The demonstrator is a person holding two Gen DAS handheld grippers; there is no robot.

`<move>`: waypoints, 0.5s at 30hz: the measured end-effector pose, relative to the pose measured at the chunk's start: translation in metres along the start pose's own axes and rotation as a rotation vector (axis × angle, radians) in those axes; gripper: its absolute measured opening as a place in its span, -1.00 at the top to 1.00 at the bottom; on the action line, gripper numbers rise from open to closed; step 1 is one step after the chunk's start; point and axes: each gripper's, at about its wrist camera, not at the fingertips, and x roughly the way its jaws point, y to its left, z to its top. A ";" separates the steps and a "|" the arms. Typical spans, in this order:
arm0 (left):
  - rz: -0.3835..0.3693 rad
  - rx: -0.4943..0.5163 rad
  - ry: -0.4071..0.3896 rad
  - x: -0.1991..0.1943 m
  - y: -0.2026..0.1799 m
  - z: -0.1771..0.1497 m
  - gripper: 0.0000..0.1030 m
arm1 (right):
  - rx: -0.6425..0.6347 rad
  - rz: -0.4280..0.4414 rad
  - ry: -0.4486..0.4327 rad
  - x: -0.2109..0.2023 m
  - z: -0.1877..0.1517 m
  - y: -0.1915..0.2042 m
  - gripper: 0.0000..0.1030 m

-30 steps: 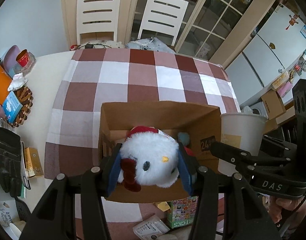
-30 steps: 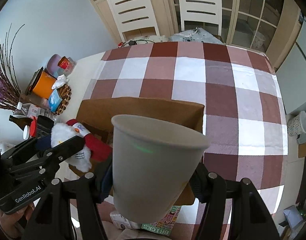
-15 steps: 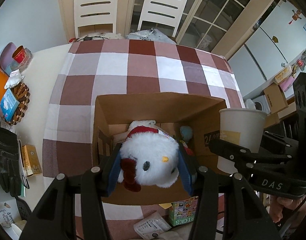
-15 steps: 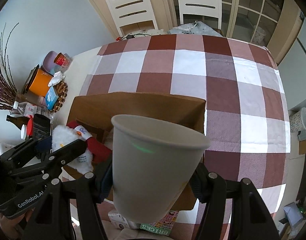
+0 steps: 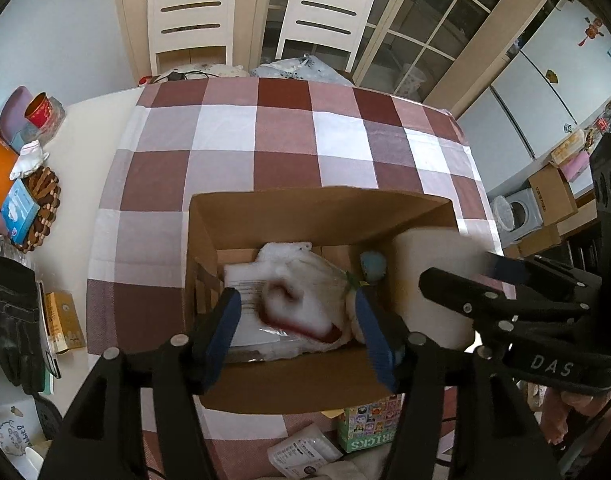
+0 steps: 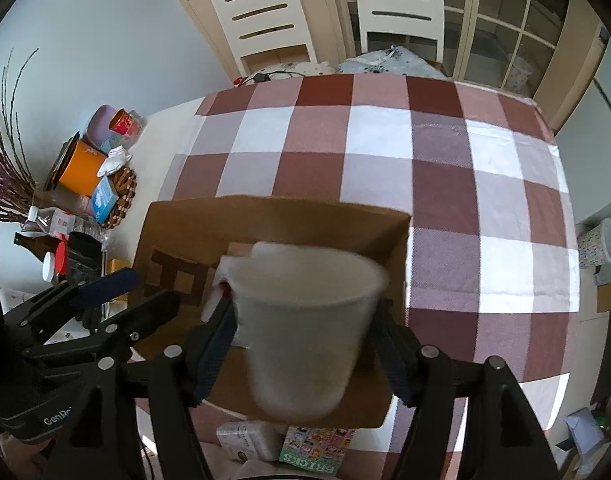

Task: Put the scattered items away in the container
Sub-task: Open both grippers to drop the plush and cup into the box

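Observation:
An open cardboard box (image 5: 305, 216) stands on the checked tablecloth; it also shows in the right wrist view (image 6: 209, 224). My left gripper (image 5: 297, 320) is open above the box. The white plush toy (image 5: 297, 304) with red trim is blurred below its fingers, inside the box on a plastic packet. My right gripper (image 6: 301, 336) has its jaws spread beside a blurred white paper cup (image 6: 305, 320) over the box's right end; contact with the fingers is unclear. The cup also shows in the left wrist view (image 5: 429, 280), where my right gripper (image 5: 485, 280) appears at the right.
A "BRICKS" box (image 5: 369, 428) and a white packet (image 5: 301, 456) lie near the table's front edge. Black gloves (image 5: 13, 320), a small tan box (image 5: 63, 320), an orange container (image 6: 81, 168) and cups (image 6: 117, 124) crowd the left side. Two white chairs (image 5: 193, 12) stand behind the table.
My left gripper opened and the plush toy dropped from it into the box. The cup moved lower over the box and is now blurred, and the right jaws stand wider.

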 end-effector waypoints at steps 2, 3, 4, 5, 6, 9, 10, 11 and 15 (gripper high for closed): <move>0.004 -0.001 0.000 0.000 0.001 0.000 -0.30 | 0.015 -0.013 0.009 -0.002 0.001 -0.001 -0.35; 0.007 -0.002 0.000 -0.001 0.000 0.000 -0.31 | 0.024 -0.017 0.012 -0.003 0.001 -0.003 -0.36; 0.008 -0.002 0.001 -0.001 0.000 0.000 -0.31 | 0.035 -0.018 0.017 -0.003 0.001 -0.003 -0.38; 0.010 -0.003 0.002 -0.001 0.000 0.000 -0.33 | 0.053 -0.018 0.029 -0.004 0.000 -0.005 -0.38; 0.012 -0.003 0.002 -0.001 0.000 -0.001 -0.35 | 0.070 -0.020 0.034 -0.004 0.000 -0.007 -0.38; 0.019 -0.001 0.001 -0.002 -0.001 -0.001 -0.39 | 0.113 -0.021 0.063 -0.005 -0.001 -0.011 -0.38; 0.021 -0.001 0.001 -0.002 -0.001 -0.001 -0.39 | 0.123 -0.025 0.072 -0.005 -0.002 -0.012 -0.38; 0.023 0.000 0.001 -0.003 -0.001 -0.001 -0.40 | 0.137 -0.029 0.085 -0.005 -0.003 -0.013 -0.38; 0.032 0.005 0.007 -0.004 -0.003 -0.002 -0.45 | 0.180 -0.034 0.123 -0.006 -0.006 -0.015 -0.38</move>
